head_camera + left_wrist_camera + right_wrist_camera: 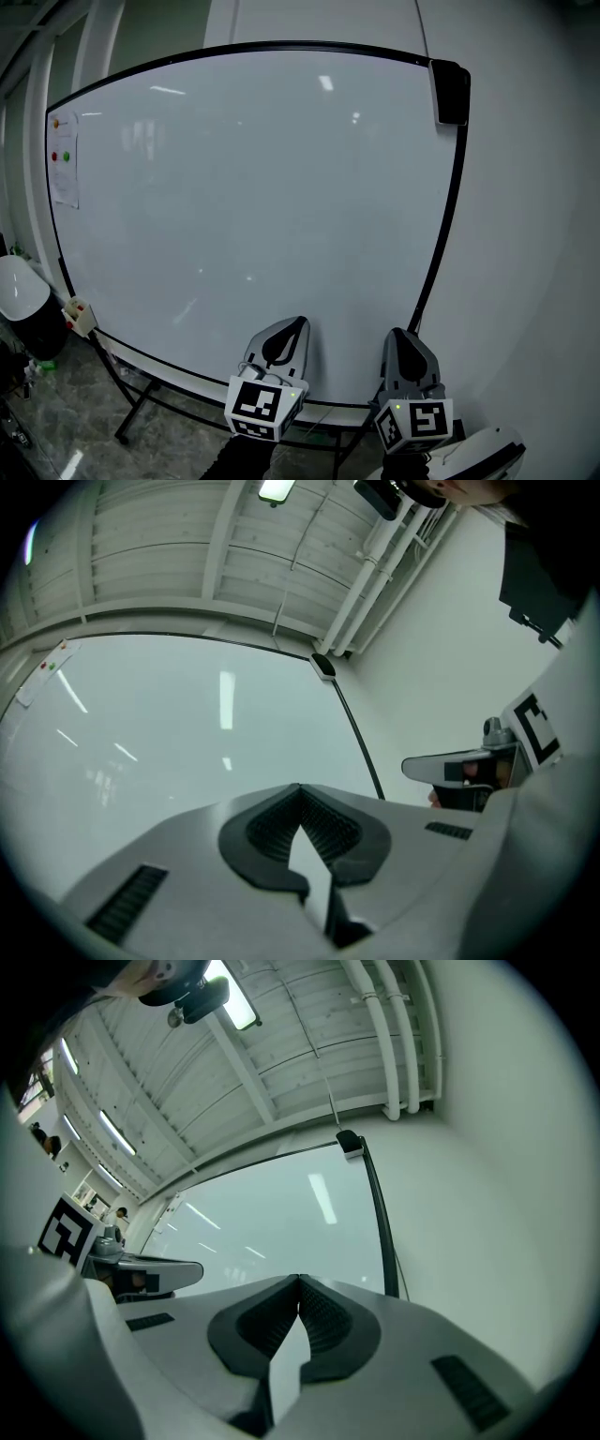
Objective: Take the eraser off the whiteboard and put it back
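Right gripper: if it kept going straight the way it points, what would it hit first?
Probably the glossy white whiteboard, near its black right edge; the right gripper has nothing else ahead, though depth is uncertain.

A paper sheet [64, 159] with red, green and orange dots hangs at far left. Below it a white domed thing [21, 289] tops something dark, above the grey marbled floor [66, 422]. White pipes [398, 1035] climb the pale wall [530, 234] to a ribbed ceiling [141, 546] with a strip lamp [277, 488].
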`<action>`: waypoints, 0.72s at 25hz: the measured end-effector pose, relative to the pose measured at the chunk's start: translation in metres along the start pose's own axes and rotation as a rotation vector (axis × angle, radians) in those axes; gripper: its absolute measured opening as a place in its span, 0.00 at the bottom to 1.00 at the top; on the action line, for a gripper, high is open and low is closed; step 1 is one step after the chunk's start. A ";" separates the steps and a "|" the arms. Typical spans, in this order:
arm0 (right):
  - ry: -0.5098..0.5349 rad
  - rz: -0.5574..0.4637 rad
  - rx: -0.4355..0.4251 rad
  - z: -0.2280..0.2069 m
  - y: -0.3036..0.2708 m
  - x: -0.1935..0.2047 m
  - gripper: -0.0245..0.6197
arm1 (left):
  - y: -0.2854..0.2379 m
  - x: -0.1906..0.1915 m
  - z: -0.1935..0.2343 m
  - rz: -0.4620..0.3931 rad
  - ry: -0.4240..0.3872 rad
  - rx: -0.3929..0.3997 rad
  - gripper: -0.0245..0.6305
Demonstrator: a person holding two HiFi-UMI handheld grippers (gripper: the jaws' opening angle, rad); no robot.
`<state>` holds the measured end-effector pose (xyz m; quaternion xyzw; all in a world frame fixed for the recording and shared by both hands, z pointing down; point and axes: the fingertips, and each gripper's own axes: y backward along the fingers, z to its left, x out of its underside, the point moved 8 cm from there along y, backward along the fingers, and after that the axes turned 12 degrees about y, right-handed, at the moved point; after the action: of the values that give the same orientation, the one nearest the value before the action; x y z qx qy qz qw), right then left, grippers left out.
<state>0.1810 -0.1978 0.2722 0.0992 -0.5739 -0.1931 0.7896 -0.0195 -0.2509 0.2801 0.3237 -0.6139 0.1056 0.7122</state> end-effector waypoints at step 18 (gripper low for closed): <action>0.042 -0.073 0.070 -0.036 -0.033 -0.036 0.05 | -0.042 -0.032 -0.002 -0.075 -0.012 0.064 0.04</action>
<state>0.1990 -0.2153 0.2171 0.1514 -0.5598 -0.1994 0.7899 -0.0022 -0.2746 0.2360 0.3698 -0.6017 0.0965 0.7013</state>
